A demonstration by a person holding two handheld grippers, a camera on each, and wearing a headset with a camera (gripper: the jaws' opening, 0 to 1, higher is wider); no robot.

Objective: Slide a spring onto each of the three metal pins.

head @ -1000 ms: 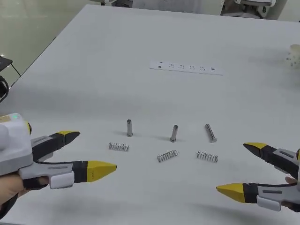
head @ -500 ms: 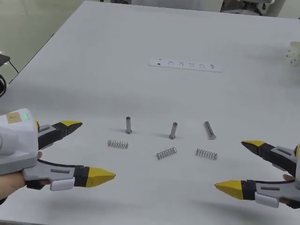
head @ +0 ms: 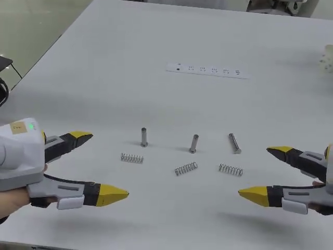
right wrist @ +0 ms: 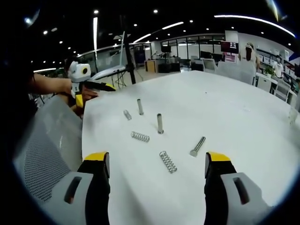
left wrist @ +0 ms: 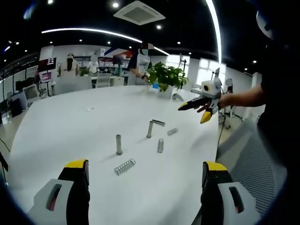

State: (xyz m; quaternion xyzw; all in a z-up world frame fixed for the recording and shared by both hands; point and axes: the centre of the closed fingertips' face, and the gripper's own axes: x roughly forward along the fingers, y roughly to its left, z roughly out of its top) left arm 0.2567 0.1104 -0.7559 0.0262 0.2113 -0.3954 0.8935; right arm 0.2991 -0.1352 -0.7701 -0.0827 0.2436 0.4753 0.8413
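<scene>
Three metal pins stand in a row on the white table: the left pin (head: 144, 137) and middle pin (head: 193, 144) upright, the right pin (head: 234, 143) lying on its side. In front of each lies a spring: left spring (head: 131, 158), middle spring (head: 186, 168), right spring (head: 230, 169). My left gripper (head: 101, 164) is open and empty, left of the left spring. My right gripper (head: 261, 172) is open and empty, just right of the right spring. The left gripper view looks along the pins (left wrist: 119, 144) and springs (left wrist: 124, 166) toward the right gripper (left wrist: 201, 105).
A white power strip (head: 207, 70) lies farther back on the table (head: 104, 78). A small white object (head: 328, 56) sits at the far right edge. The table's left edge runs diagonally past my left hand. A grey mesh chair (right wrist: 51, 140) shows beside the table.
The left gripper's jaws have spread a little wider. The right gripper has edged slightly forward. Pins and springs lie where they were; the small shift is the camera's.
</scene>
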